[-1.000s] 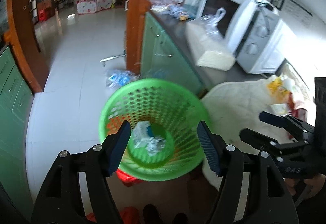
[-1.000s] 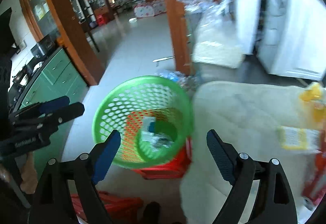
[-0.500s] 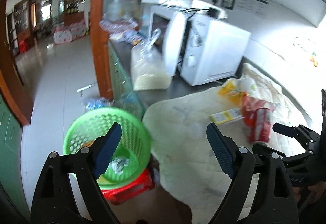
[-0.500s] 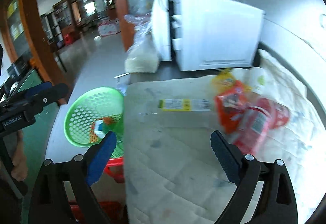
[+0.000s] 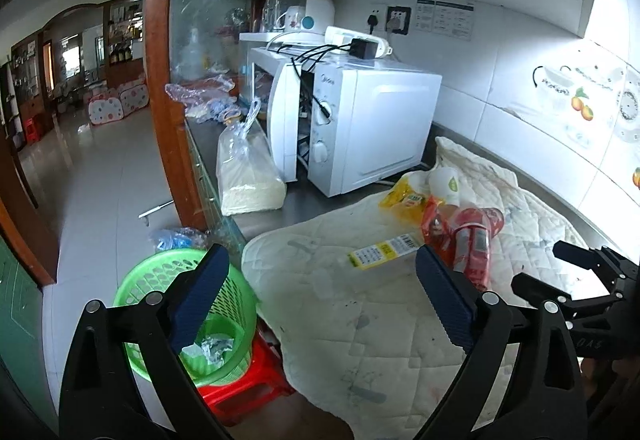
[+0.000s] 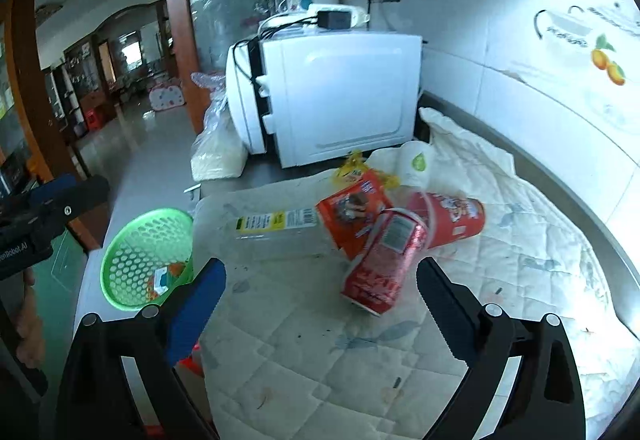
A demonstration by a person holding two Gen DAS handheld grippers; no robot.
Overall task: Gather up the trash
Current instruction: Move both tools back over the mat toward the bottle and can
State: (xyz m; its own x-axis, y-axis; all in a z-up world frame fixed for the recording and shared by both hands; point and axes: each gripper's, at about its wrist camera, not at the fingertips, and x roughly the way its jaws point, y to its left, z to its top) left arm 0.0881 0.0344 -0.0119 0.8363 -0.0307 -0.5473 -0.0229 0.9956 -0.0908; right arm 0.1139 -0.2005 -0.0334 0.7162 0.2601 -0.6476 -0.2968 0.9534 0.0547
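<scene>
Both grippers have swung from over the green basket to the quilted cloth on the worktop; jaws have just been opening, nothing between them. Basket sits low at left, off the worktop edge. Left gripper: fingers wide apart, empty, trash ahead and right. Right gripper: fingers apart, empty; red can lies just ahead between them, untouched, clear labelled bottle left of it.

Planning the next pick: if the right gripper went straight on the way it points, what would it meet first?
Probably the red can, lying on the quilted cloth ahead of the open, empty right gripper; depth is unclear, so it may touch the cloth first.
</scene>
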